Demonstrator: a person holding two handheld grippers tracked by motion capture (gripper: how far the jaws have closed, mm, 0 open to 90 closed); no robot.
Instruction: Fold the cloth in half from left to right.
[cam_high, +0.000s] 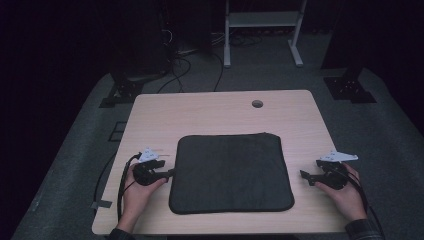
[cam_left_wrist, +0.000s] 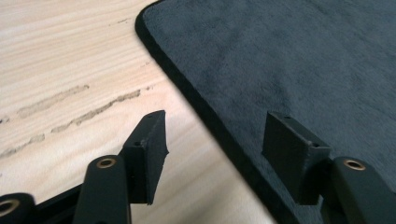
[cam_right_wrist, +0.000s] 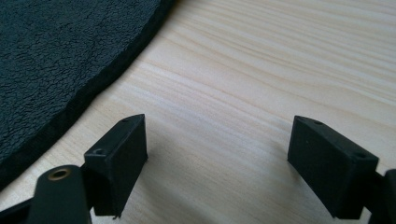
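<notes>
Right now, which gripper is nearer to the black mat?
Left. The left gripper is at the left edge of the black mat, one of its open jaws over it. The right gripper rests on bare table, apart from the mat's right edge.

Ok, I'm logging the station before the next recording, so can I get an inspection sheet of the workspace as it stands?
Surface: light wooden table, with a round hole near its far edge and scuffed streaks in the grain by the left tool.
Job's things: dark grey rectangular fabric mat, lying flat at the table's middle.
Clutter: nothing seen.
Grippers: left tool open, its jaws straddling the mat's left edge; right tool open over bare wood, apart from the mat.
Cables: black cable trails from the left tool; loose cables on the floor beyond.
Surroundings: grey carpeted floor, white metal frame behind, dark room.
</notes>
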